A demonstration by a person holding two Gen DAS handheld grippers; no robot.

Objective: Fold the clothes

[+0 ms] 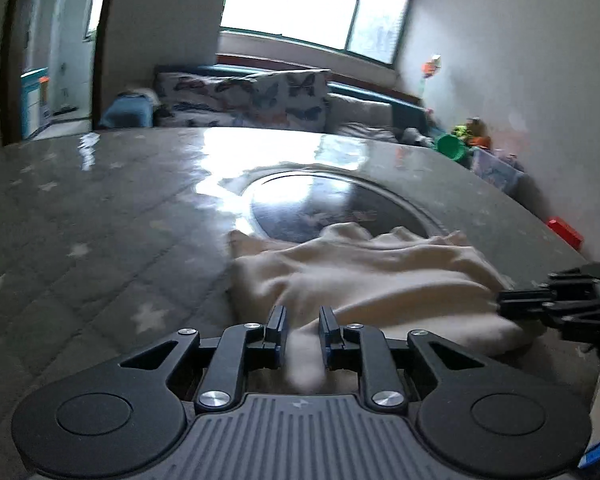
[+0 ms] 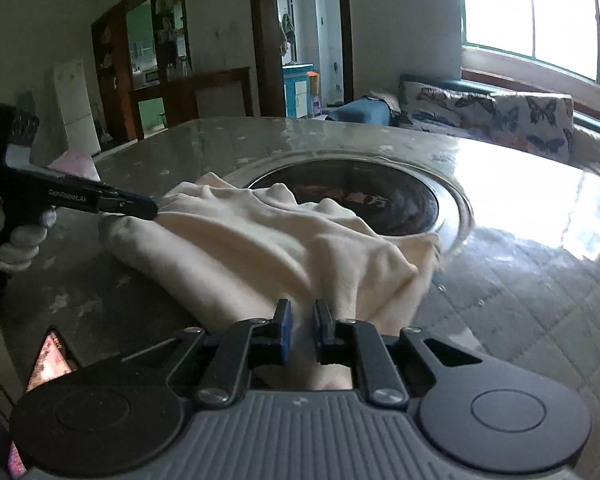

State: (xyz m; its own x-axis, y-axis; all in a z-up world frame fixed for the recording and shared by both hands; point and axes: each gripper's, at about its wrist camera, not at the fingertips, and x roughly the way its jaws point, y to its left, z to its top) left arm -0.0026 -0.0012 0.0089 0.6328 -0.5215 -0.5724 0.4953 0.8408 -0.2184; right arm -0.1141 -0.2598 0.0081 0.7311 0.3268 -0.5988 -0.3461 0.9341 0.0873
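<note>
A cream garment (image 1: 360, 272) (image 2: 280, 240) lies rumpled on the grey star-patterned table (image 1: 100, 220) (image 2: 520, 260), partly over a dark round inset (image 1: 300, 200) (image 2: 360, 196). My left gripper (image 1: 303, 312) has a bunch of the garment's near edge filling its narrow gap. In the right wrist view the left gripper (image 2: 148, 208) comes in from the left, held by a gloved hand (image 2: 20, 240), with folds radiating from its tip. My right gripper (image 2: 302, 306) pinches the opposite near corner, and creases run out from its jaws. The right gripper (image 1: 508, 300) shows at the right edge of the left wrist view.
A sofa with a butterfly cover (image 1: 252, 100) (image 2: 500, 116) stands beyond the table under a bright window. Toys and a red box (image 1: 566, 232) sit by the right wall. A pink item (image 2: 76, 164) lies on the table's far left, and a patterned flat object (image 2: 52, 360) lies below my right gripper.
</note>
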